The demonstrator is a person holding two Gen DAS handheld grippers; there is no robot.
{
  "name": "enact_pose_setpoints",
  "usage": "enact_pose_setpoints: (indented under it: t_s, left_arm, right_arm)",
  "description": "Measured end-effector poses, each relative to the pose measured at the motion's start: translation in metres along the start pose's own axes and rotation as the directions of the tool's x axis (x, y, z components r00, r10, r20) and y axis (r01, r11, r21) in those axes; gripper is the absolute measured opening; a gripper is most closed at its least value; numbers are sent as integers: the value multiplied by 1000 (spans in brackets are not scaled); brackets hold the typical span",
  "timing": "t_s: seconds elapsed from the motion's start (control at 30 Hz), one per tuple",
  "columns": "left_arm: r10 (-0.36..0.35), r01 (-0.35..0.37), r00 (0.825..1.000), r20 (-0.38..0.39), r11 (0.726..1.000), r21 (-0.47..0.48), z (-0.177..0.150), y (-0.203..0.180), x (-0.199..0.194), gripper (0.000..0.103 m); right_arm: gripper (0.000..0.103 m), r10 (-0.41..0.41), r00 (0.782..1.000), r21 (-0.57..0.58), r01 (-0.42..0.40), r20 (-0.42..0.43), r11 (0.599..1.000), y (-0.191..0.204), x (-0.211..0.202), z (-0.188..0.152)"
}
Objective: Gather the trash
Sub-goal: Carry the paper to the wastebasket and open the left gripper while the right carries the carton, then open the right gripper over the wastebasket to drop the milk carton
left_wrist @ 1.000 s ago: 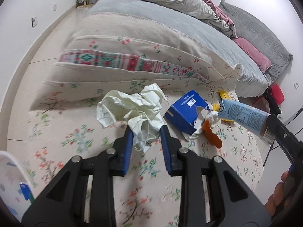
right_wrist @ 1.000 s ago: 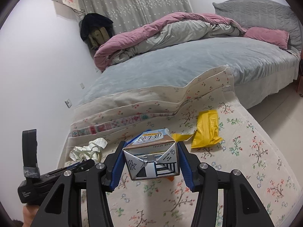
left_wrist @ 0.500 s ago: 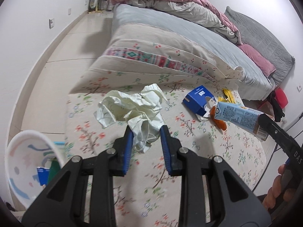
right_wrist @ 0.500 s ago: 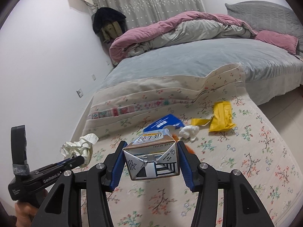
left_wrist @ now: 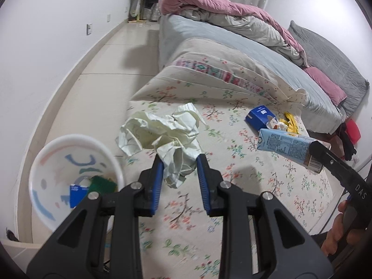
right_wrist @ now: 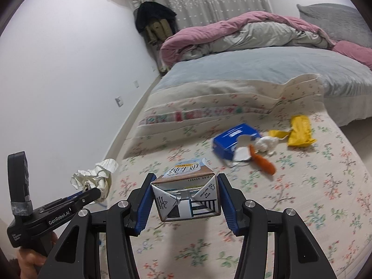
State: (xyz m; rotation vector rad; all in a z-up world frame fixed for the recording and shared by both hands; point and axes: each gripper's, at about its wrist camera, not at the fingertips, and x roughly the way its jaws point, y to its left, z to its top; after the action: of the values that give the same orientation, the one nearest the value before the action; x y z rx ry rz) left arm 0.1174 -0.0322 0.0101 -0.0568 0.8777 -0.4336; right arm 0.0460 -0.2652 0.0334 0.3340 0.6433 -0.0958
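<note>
The left gripper (left_wrist: 179, 174) is clamped on a crumpled wad of pale paper (left_wrist: 162, 130), its blue pads pressing the wad's lower tail while the bulk of the paper bulges out ahead of the fingers. It is held in the air near the left edge of the floral sheet (left_wrist: 244, 162) that covers the foot of the bed. Off that edge, on the floor, stands a white bin (left_wrist: 46, 153) with a blue carton and something green lying inside. The right gripper (right_wrist: 184, 200) is clamped on a milk carton (right_wrist: 186, 193), the pads pressed against its two side faces and its folded end facing the camera. Farther along the sheet, toward its right edge, lie a blue tissue box (right_wrist: 234, 139), a white tissue wad (right_wrist: 267, 144), an orange scrap (right_wrist: 262, 160) and a yellow wrapper (right_wrist: 300, 132), all close together.
</note>
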Motion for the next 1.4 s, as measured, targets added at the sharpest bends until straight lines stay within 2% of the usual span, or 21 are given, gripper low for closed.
enact_pose_setpoints:
  t_s: [0.13, 0.37, 0.77, 0.87, 0.9, 0.97, 1.03, 1.07, 1.23, 1.3, 1.4]
  left_arm:
    - [26, -26, 999, 18, 999, -31, -12, 17, -9, 31]
    - [86, -86, 996, -10, 994, -65, -26, 50, -13, 31]
    - [183, -187, 982, -41, 970, -157, -46, 116, -17, 31]
    - [183, -188, 982, -42, 965, -181, -48, 130, -14, 32]
    - [175, -179, 984, -40, 965, -189, -49, 136, -12, 33]
    - [180, -190, 981, -66, 960, -206, -51, 144, -6, 43]
    - [207, -222, 974, -91, 951, -215, -53, 149, -4, 67]
    - [233, -248, 968, -94, 945, -214, -54, 151, -6, 71]
    - [309, -327, 943, -123, 927, -182, -56, 158, -17, 79]
    - [318, -339, 939, -131, 920, -195, -58, 164, -23, 85]
    - [323, -348, 936, -142, 911, -221, -61, 174, -31, 86]
  right_arm:
    - [54, 32, 999, -19, -32, -16, 999, 13, 6, -9]
    - [54, 88, 994, -47, -91, -59, 995, 43, 22, -20]
    - [54, 148, 983, -81, -158, -111, 984, 87, 45, -33]
    - [54, 158, 979, -102, -172, -131, 980, 102, 52, -39]
    - [54, 162, 977, -106, -177, -136, 978, 104, 55, -39]
    - [54, 173, 974, -122, -192, -149, 974, 114, 60, -43]
    - [54, 182, 971, -131, -203, -157, 970, 120, 64, -47]
    - [54, 190, 968, -133, -212, -163, 968, 123, 66, -48]
    - [54, 218, 959, -131, -243, -182, 961, 136, 76, -52]
    - [54, 230, 954, -130, -257, -191, 958, 143, 81, -53]
    - [54, 241, 950, -143, -272, -201, 952, 153, 86, -54]
